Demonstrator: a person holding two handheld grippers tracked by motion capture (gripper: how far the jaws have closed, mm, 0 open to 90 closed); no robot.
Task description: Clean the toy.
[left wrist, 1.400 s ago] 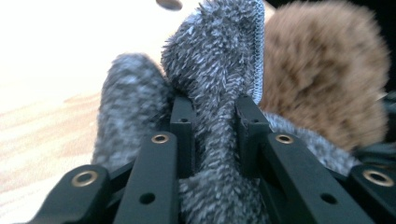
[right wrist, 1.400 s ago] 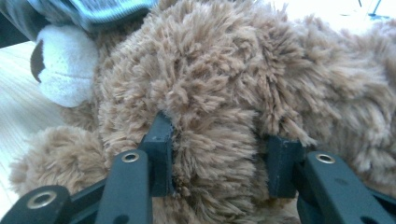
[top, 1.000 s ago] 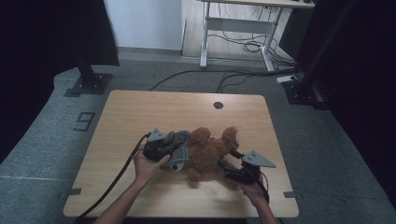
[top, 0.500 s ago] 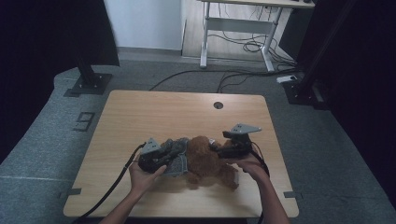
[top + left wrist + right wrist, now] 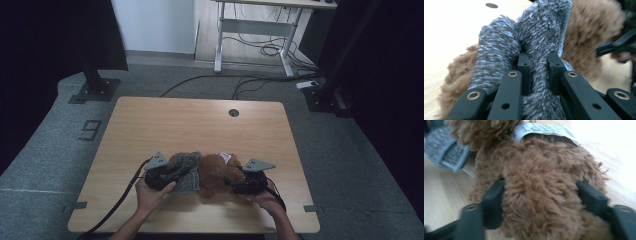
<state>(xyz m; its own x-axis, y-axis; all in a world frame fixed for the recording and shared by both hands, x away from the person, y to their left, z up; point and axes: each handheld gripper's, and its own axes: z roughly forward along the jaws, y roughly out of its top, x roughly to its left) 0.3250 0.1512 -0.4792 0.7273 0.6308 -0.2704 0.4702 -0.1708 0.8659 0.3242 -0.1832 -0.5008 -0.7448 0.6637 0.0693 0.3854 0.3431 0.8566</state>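
Note:
A brown plush toy (image 5: 220, 172) lies on the wooden table (image 5: 200, 120) near its front edge, with a grey fuzzy garment (image 5: 189, 170) on its left half. My left gripper (image 5: 181, 174) is shut on a fold of that grey garment (image 5: 539, 37), pinched between its jaws (image 5: 539, 60). My right gripper (image 5: 234, 183) comes in from the right. Its jaws have just been closing and now press both sides of the toy's brown body (image 5: 541, 190). A white label (image 5: 544, 128) sticks out of the toy's far side.
A round cable hole (image 5: 233, 112) sits near the table's far edge. Black cables trail from both grippers off the front edge. A desk frame (image 5: 255, 30) and floor cables lie beyond the table.
The right gripper went over the far side of the toy, then came back to its near right side with its jaws around the body. The left gripper drew the grey garment slightly left.

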